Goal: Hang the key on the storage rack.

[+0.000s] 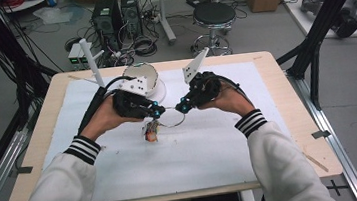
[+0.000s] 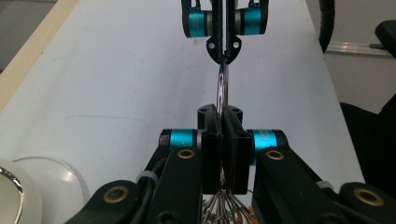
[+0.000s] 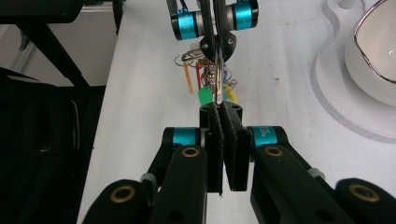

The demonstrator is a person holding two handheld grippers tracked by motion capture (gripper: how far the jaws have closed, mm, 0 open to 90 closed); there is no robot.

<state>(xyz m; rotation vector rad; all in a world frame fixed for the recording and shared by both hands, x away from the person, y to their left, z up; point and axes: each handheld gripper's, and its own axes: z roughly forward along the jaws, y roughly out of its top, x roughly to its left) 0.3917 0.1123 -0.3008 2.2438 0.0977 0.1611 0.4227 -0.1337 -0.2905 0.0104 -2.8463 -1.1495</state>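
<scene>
Both tools gripped the same metal key ring (image 1: 170, 117), held up just above the white-covered desk (image 1: 222, 151)! The left tool (image 1: 158, 111) was clamped on the ring's left edge, the right tool (image 1: 182, 106) clamped on the opposite edge, tips facing each other. Keys with coloured tags (image 1: 150, 131) dangled from the ring beneath the left tool. A white bowl (image 1: 144, 76) sat just behind.

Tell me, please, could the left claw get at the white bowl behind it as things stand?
Probably not yet: the left claw is shut on the thin metal key ring, which the right claw also grips. The white bowl sits close behind, nothing between.
</scene>
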